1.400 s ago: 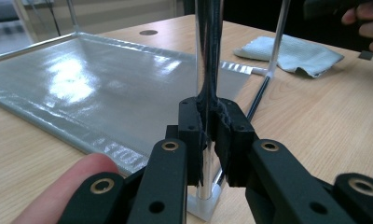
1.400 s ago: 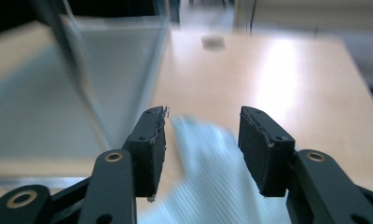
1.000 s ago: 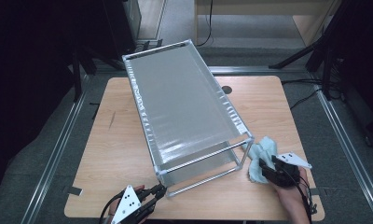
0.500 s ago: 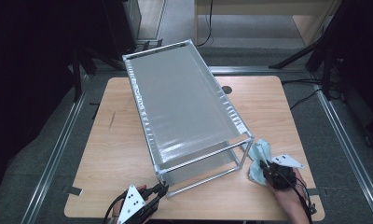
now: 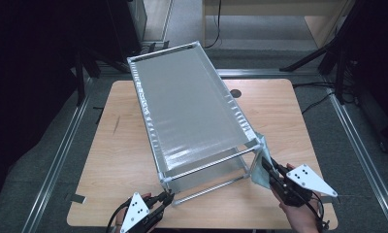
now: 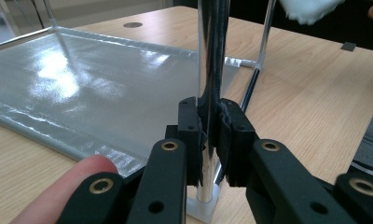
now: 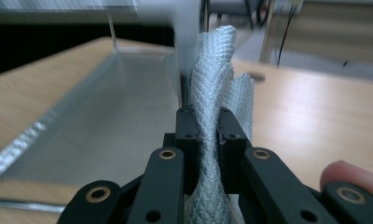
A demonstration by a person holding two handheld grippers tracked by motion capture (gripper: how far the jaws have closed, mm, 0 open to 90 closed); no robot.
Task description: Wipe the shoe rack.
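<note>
Two hand-held grippers at the near edge of the bench (image 5: 134, 126), both clamped. Left hand-held gripper (image 5: 164, 200) near the near-left corner, jaws closed tight on the near-left upright post (image 6: 211, 60) of the metal-frame rack (image 5: 192, 104), just above its foot. Right hand-held gripper (image 5: 269, 171) by the near-right corner, jaws pinched on a bunched light-blue woven cloth (image 7: 212, 140), which it holds up against the rack's near-right upper corner; its jaws have just been closing, cloth between them.

Key relation: rack lies just ahead of both grippers, long axis running diagonally from the near edge toward the far-left corner. The grey top sheet (image 5: 182, 97) starts right at the cloth, ahead and left of the right gripper; the right hand is the nearer to it. My read: left hand steadies the frame, right is set to wipe along that sheet, away from the person.

Bench is light wood, a small round dark hole (image 5: 236, 93) near the far edge. Beyond: grey floor (image 5: 366, 145), metal rails, dark stands, cables, dim room.
</note>
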